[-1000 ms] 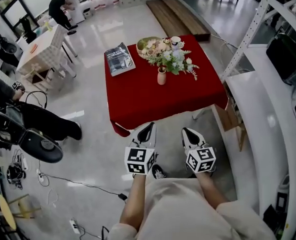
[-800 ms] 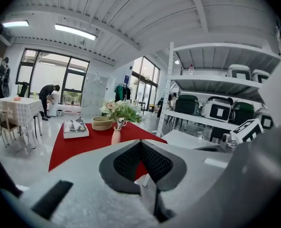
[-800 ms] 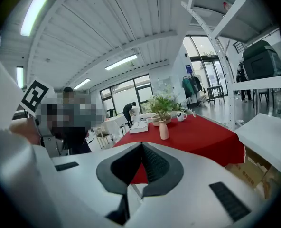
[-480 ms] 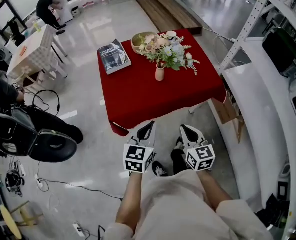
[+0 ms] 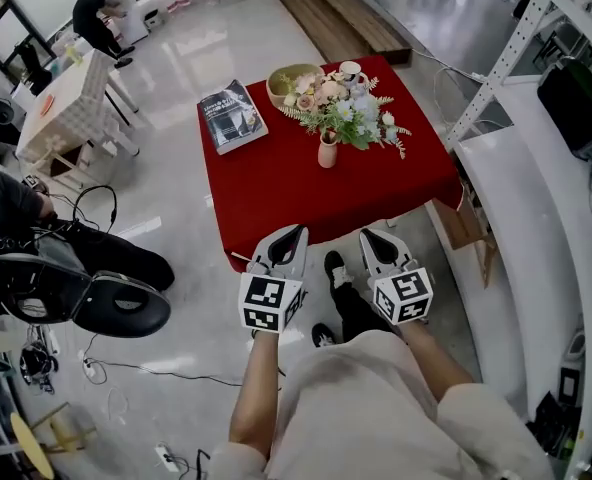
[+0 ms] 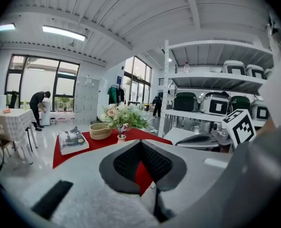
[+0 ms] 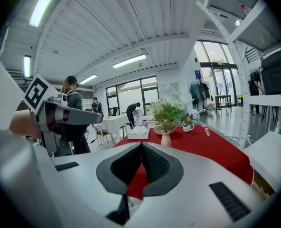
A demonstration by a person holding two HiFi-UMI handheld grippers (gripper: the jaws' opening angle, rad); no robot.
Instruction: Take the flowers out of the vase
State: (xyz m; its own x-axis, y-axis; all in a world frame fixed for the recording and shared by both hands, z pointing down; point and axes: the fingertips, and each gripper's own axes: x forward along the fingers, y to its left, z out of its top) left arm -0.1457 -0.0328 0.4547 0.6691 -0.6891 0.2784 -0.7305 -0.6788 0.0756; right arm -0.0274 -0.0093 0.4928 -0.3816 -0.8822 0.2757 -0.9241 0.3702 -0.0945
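Flowers (image 5: 344, 108): loose bunch of pale pink, cream and bluish-white blooms, with green fern-like sprays spreading to the right. The stems stand in a small, pale, narrow-necked vase (image 5: 327, 151), upright, at upper centre of the head view on the red-clothed tabletop (image 5: 316, 203). Basket (image 5: 284, 76) and white cup (image 5: 350, 68) sit just behind, a book (image 5: 233, 116) to the left. Left gripper (image 5: 296, 232) and right gripper (image 5: 368, 236) are both clenched and empty by the tabletop's near edge, well apart from the vase.
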